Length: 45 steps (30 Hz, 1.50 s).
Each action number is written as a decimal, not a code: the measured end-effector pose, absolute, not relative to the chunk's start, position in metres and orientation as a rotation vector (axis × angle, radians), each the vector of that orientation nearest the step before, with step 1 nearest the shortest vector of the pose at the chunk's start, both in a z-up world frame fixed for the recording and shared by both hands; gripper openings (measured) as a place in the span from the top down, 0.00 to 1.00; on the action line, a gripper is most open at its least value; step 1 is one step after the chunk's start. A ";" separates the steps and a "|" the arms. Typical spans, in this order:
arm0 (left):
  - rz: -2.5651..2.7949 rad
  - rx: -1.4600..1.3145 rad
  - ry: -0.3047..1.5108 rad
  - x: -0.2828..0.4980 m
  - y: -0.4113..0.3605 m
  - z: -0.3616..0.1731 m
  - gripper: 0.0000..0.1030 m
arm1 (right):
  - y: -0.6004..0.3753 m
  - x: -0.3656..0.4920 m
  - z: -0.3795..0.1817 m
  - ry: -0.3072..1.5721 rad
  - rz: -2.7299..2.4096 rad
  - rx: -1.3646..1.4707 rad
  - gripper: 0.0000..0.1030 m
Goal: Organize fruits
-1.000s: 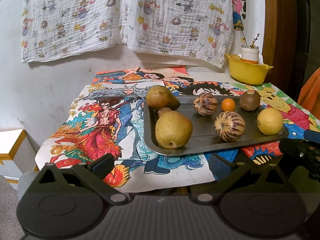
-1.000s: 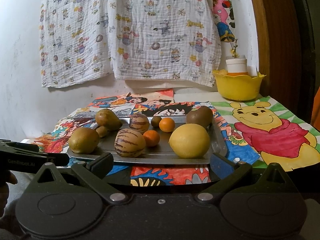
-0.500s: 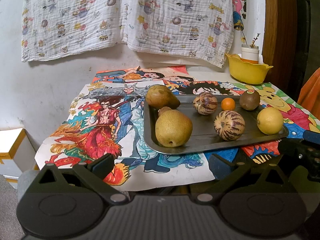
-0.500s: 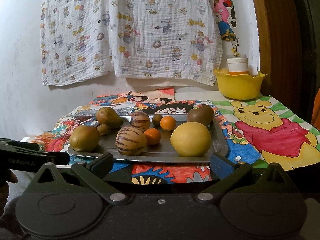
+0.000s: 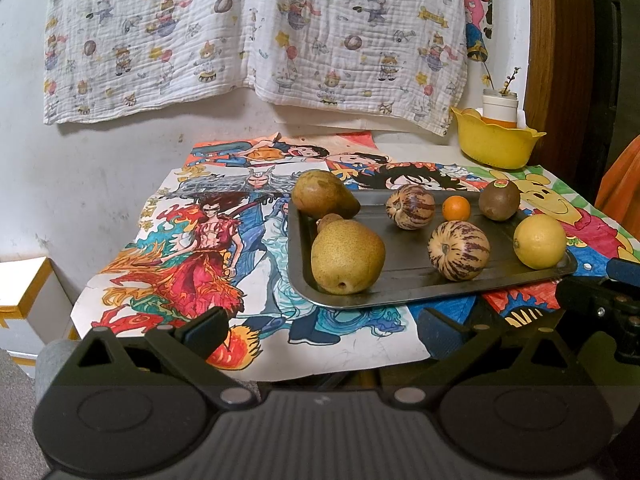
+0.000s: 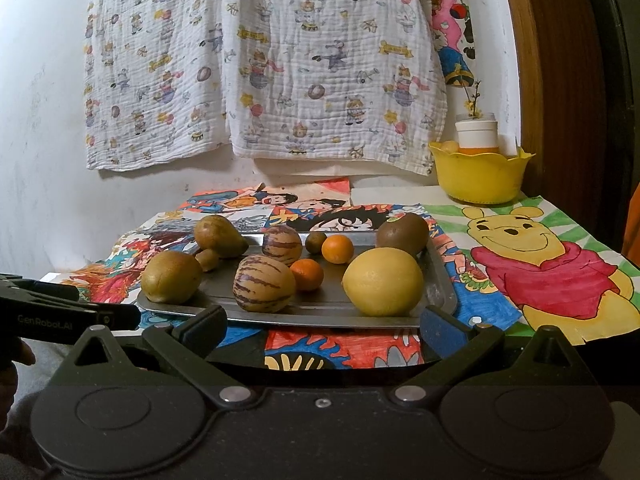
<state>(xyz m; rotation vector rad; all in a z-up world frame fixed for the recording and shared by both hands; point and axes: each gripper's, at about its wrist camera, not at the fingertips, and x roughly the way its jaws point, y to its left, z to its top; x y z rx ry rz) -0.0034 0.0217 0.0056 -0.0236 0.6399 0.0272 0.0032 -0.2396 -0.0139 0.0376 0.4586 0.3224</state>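
Note:
A dark metal tray (image 5: 404, 280) (image 6: 440, 280) on the table holds several fruits: two brown pears (image 5: 347, 257) (image 6: 171, 277), two striped melons (image 5: 458, 250) (image 6: 264, 284), small oranges (image 5: 456, 208) (image 6: 337, 249), a kiwi (image 5: 499, 200) (image 6: 402, 233) and a yellow lemon (image 5: 539, 241) (image 6: 382, 281). My left gripper (image 5: 320, 326) stands open before the tray's near left corner, nothing between its fingers. My right gripper (image 6: 320, 326) is open too, just short of the tray's front edge, facing the lemon and the nearer melon.
A yellow bowl (image 5: 496, 145) (image 6: 478, 174) with a white jar stands at the back right by a wooden frame. Coloured drawings cover the table. A printed cloth hangs on the wall behind. A white box (image 5: 24, 300) sits low on the left.
Both grippers have crept slightly forward and up toward the tray; the fruits have not moved.

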 end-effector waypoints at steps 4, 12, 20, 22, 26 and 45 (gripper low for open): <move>0.028 -0.025 0.640 -0.004 0.021 0.005 0.00 | -0.239 0.004 -0.014 0.460 0.322 0.038 0.01; 0.029 -0.024 0.640 -0.003 0.021 0.006 0.00 | -0.239 0.004 -0.013 0.459 0.323 0.036 0.01; 0.029 -0.024 0.640 -0.003 0.021 0.006 0.00 | -0.239 0.004 -0.014 0.459 0.323 0.036 0.01; 0.029 -0.023 0.640 -0.003 0.021 0.006 0.00 | -0.238 0.004 -0.014 0.459 0.323 0.036 0.01; 0.027 -0.025 0.639 -0.003 0.021 0.006 0.00 | -0.238 0.004 -0.014 0.460 0.322 0.036 0.01; 0.017 -0.037 0.649 -0.004 0.026 0.007 0.00 | -0.235 0.004 -0.013 0.462 0.331 0.037 0.01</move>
